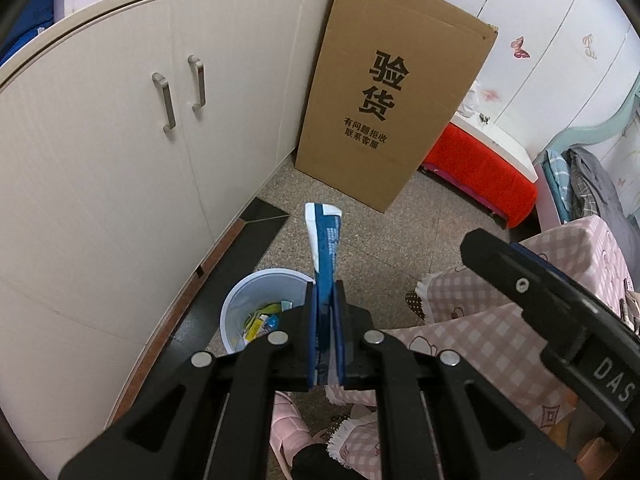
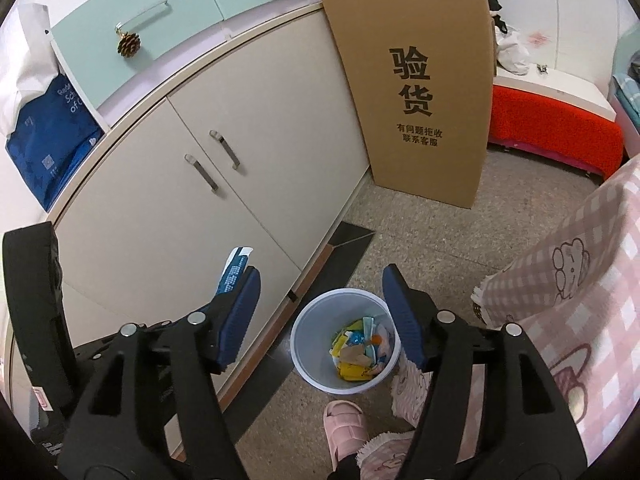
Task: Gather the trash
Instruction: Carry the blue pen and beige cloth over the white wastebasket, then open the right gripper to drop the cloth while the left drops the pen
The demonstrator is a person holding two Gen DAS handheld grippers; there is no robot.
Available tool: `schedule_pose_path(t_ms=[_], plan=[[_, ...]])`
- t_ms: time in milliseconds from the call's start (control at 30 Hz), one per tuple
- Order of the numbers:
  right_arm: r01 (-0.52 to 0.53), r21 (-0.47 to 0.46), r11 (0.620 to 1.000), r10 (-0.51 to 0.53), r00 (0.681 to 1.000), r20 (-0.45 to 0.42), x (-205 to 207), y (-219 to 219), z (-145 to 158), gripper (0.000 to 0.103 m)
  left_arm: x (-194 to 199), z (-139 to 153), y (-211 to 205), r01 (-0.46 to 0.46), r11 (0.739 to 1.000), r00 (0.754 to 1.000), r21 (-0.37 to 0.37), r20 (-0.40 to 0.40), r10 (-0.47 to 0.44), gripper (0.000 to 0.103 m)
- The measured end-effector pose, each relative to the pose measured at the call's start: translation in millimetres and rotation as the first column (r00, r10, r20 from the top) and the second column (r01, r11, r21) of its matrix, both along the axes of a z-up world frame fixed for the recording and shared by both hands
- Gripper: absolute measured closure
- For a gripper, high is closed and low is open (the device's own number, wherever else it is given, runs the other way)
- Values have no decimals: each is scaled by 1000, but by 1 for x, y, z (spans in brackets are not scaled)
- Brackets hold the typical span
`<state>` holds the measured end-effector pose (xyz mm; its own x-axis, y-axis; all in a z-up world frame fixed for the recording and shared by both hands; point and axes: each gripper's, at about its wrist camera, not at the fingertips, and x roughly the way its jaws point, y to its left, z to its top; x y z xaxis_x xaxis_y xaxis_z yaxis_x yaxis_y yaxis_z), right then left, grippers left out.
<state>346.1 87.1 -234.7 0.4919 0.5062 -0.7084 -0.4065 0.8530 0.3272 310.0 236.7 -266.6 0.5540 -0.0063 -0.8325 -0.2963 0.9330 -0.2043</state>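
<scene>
Blue-and-white wrapper (image 1: pixel 325 240) sits pinched flat in our left gripper (image 1: pixel 325 304), jaws nearly closed on it, its free end sticking out toward 12 o'clock. White bin (image 1: pixel 256 312) lies at 9 o'clock of the fingertips, on the speckled floor beside the beige cabinet (image 1: pixel 120 160), already part full of scraps. We judge the step is the drop: carry the wrapper left until it hangs inside the rim, then release, or it lands on the floor. The long tail could catch the rim, so aim it down.

Right wrist view: our right gripper (image 2: pixel 320 312) stands wide, nothing between the pads. The bin (image 2: pixel 312 360) shows between the fingers toward 6 o'clock. The wrapper (image 2: pixel 234 276) peeks from behind the left finger at 9 o'clock. A pink slipper (image 2: pixel 344 424) stands just beside the bin; cardboard box (image 2: pixel 420 92) leans at 12 o'clock.
</scene>
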Motion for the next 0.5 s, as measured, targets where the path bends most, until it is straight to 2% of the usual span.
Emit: schedule_pose_path(t_ms=[167,200,233,267,300,500], plan=[[29,24,999,-29,1000,5,2,-5,1,37,7,0,0,-11,1000,1000,11,-5,11,94],[32,25,999,-32,999,6,3,-5,2,37,8,0,1,-17,1000,1000,10,-4,17,91],[32,26,999,-33,999,7,3,-5,2,37,11,-1,3,-22,1000,1000,3,-7,22,76],[32,26,999,-32,999,5,3,-4,2,37,13,-3,4,-27,1000,1000,0,-13,27,64],[34,27,999,-34,999,5,3,-4,2,37,13,-4,5,-43,999,999,6,-17,43,48],[32,33,999,-32,999,1,3,-6,1,37,6,-6,10,-77,997,997,1,-17,77,45]])
